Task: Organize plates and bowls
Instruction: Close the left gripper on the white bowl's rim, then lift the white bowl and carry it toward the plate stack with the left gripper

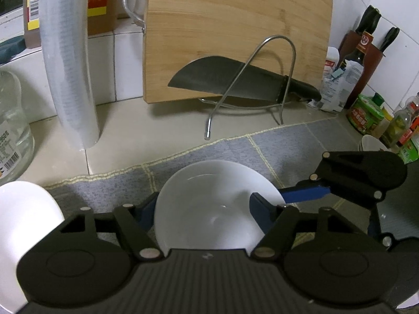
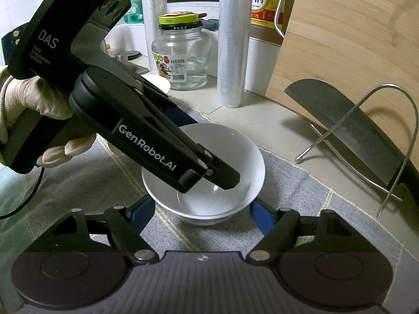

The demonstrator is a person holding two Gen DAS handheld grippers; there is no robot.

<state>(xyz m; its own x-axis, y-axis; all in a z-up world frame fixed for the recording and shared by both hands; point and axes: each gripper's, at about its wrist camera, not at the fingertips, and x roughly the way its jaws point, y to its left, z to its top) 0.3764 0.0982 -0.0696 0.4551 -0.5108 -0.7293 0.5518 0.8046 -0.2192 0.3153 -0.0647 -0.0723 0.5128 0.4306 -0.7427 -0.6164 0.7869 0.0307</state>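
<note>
While the white bowl [image 2: 235, 141] sat on the grey mat [image 1: 288, 141] on the table [image 1: 157, 130], left tool [image 2: 209, 180] was clamped on it, one finger inside, and right tool [image 2: 201, 214] gripped its sides.

White bowl [image 2: 207, 157] on grey cloth [image 1: 288, 141] with pale yellow grid lines; black gripper [image 2: 201, 210] with blue fingers [image 2: 259, 216]; light bamboo cutting board [image 1: 235, 26]
</note>
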